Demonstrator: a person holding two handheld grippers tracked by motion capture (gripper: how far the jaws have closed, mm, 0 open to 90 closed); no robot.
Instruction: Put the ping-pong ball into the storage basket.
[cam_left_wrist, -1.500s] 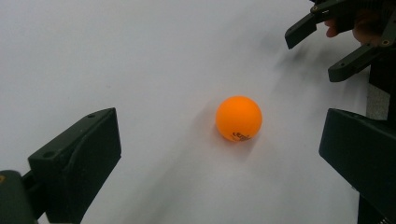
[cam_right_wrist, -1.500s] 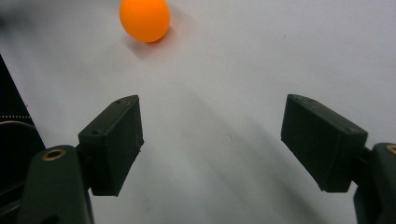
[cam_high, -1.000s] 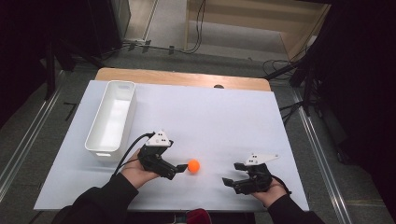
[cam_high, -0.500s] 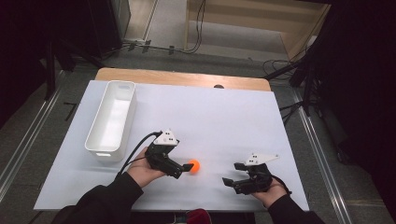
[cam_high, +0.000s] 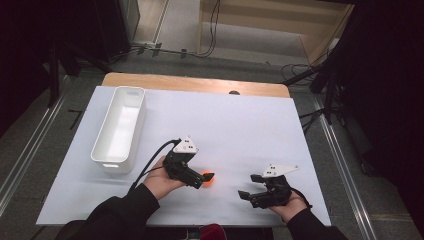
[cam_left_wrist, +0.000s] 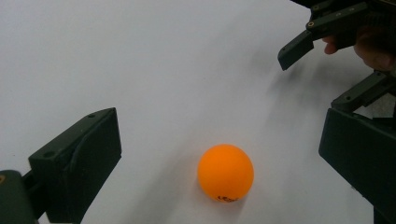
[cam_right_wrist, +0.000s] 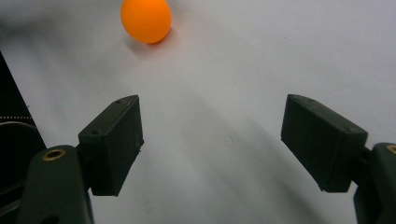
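Jaws of left gripper (cam_left_wrist: 219, 154) spread wide around orange ball (cam_left_wrist: 225, 172), not touching. Right gripper (cam_right_wrist: 212, 140) beside ball, released, empty. Ball looks light, smooth, roll-prone; pinch across its middle.

Fixed cam overhead facing fwd/down; both gripper cams low, close, sharing orange ball (cam_left_wrist: 225, 172).

We see the white table (cam_high: 240, 120) brightly and evenly lit while the surrounding room stays dark. Soft shadows sit under the orange ball (cam_left_wrist: 225, 172); near jaws look slightly blurred.
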